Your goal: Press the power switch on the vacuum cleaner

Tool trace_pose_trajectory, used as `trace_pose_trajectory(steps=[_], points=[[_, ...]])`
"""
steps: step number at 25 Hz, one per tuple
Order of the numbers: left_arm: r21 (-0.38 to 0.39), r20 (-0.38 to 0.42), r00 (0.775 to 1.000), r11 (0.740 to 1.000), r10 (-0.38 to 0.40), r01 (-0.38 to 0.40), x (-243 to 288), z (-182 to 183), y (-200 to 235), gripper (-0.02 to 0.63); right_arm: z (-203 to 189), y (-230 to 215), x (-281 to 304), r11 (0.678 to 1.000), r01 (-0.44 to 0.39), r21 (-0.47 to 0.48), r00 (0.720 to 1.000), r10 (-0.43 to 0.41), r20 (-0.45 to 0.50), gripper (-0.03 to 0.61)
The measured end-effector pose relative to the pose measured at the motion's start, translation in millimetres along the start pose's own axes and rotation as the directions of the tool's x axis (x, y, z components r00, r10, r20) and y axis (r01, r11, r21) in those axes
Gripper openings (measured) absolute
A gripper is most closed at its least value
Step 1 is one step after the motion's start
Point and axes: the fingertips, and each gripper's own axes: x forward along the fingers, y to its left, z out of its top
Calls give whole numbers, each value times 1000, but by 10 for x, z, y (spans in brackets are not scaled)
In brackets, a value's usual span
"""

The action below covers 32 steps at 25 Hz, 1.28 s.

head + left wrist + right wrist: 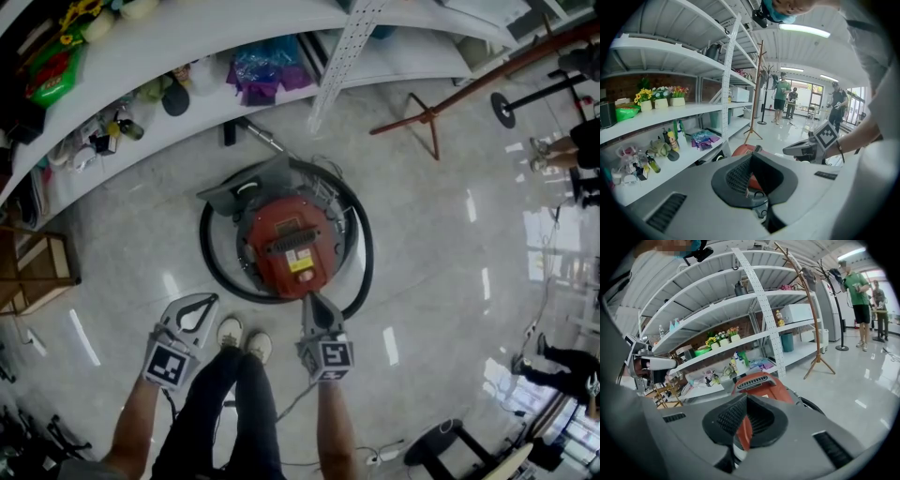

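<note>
We hold the right claw (309,302) straight ahead on an outstretched forearm. Its jaws are together, and the tip is at the near rim of the red vacuum cleaner (291,248); we cannot tell whether it touches. The left claw (208,302), also closed, is angled inward and hangs clear of the machine, off to its left above our shoes (244,337). The vacuum cleaner stands on the floor (441,234) before the shelf (394,58), ringed by its black hose (361,253). It carries a yellow label (300,265) whose print is too small to read.
</note>
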Motion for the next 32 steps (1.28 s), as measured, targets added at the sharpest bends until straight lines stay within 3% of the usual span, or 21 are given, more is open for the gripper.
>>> trace_pose_trajectory(steps=[15,32], points=[[-7,-17,1000,1000,10,-10,36,-71,13,8,-320,-195,389,1000,-10,-26,999,9,-47,0],[-36,-24,1000,999,-10,9,52,-116,-98,8,-482,-206,589,1000,-9,8,996,10,-87,0]])
